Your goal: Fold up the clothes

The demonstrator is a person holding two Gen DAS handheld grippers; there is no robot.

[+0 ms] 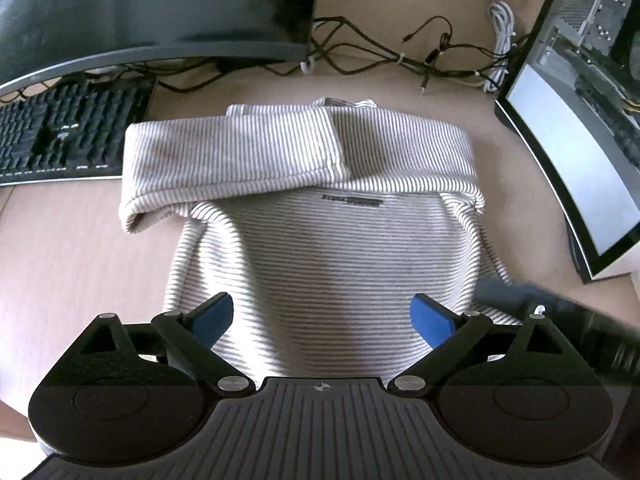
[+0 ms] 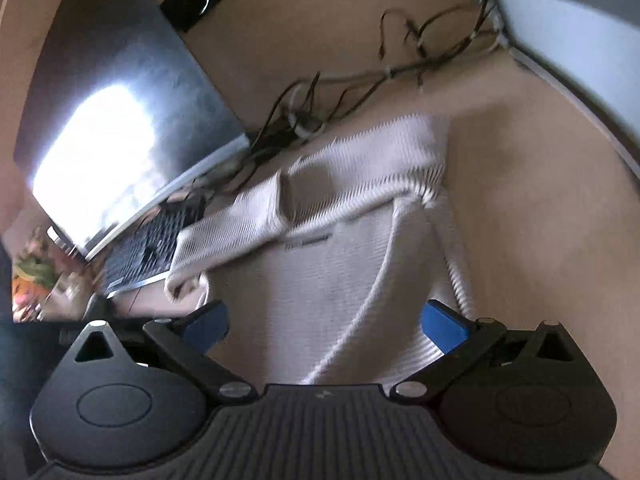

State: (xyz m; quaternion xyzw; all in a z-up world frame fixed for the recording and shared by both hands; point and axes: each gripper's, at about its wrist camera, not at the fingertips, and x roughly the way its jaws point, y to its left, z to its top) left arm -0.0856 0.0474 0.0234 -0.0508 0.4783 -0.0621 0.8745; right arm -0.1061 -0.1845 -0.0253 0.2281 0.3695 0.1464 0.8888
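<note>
A grey-and-white striped garment [image 1: 320,240] lies on the beige desk, its sleeves folded across the top as a band [image 1: 280,156]. My left gripper [image 1: 322,316] is open and empty, hovering over the garment's near part with a blue pad on each side. My right gripper [image 2: 324,322] is also open and empty over the same garment [image 2: 332,272], nearer its right edge; that view is blurred and tilted. A dark blurred part of the right gripper [image 1: 560,320] shows at the right in the left wrist view.
A black keyboard [image 1: 60,132] sits at the left under a dark monitor [image 1: 152,8]. A tangle of cables [image 1: 400,60] lies behind the garment. A computer case [image 1: 580,120] stands at the right. Bare desk [image 1: 80,260] flanks the garment.
</note>
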